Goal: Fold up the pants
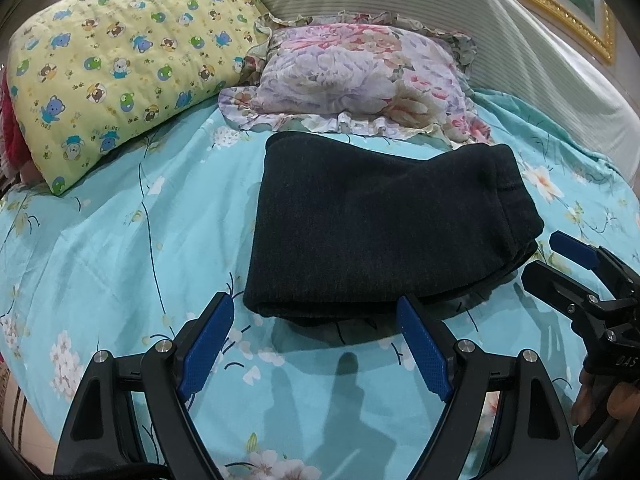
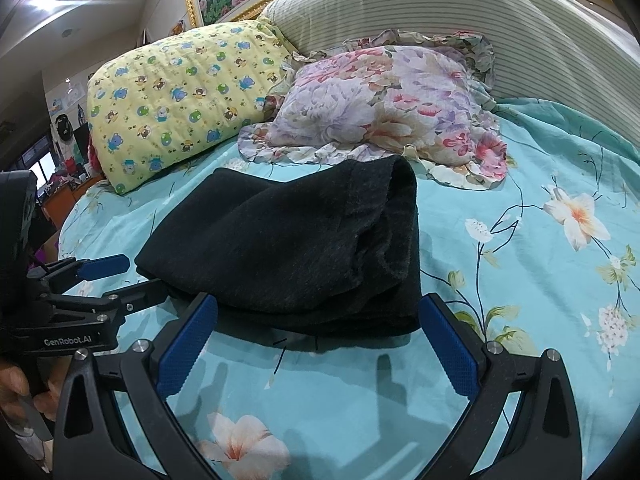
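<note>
Both tongs hang just short of the pants, spread wide and pinching nothing: the left gripper [image 1: 316,312] sits at the near edge of the pants [image 1: 384,232], toward their left corner, and the right gripper [image 2: 318,312] sits at that same near edge, toward the right side where the layers stack up. Each one also shows in the other's view, the right one off the pants' right corner and the left one off their left corner, both with jaws apart. The pants lie as a dark, thick bundle on the sheet [image 1: 120,240], several layers deep, with a rolled edge showing along their right side. Just beyond the pants, nearly touching their far edge, is the floral pillow [image 1: 356,76], and to the left of that pillow, well back from the pants, the yellow pillow [image 1: 120,64]. The folding looks close to done, going by the compact shape; what may be left is one more fold or some squaring of the uneven right edge. I cannot tell whether anything more is planned.
</note>
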The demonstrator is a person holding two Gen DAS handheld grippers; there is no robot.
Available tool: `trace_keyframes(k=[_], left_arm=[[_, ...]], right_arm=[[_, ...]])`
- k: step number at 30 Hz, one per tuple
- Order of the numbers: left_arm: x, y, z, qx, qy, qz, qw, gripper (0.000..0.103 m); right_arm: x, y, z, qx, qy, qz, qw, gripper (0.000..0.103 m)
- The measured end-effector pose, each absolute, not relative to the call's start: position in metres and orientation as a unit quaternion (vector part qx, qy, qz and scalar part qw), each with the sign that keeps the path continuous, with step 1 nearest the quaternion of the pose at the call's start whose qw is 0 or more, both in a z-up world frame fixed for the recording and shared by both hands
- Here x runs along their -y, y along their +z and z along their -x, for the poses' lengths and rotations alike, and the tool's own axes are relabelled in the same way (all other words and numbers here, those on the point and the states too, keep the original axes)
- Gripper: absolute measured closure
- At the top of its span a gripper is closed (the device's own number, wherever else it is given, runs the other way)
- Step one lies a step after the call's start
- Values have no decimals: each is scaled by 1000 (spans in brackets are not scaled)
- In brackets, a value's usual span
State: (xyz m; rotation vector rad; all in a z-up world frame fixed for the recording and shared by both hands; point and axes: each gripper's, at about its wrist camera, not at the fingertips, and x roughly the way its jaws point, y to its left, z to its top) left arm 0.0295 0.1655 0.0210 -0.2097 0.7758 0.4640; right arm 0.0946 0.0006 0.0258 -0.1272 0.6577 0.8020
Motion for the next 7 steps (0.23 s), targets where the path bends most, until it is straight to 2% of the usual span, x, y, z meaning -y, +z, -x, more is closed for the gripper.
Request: trace_keyframes(k=[7], left_arm=[[-166, 22, -32, -375, 223, 106, 893, 19]], right_arm=[[1, 27, -96, -314, 379, 51, 869, 2]])
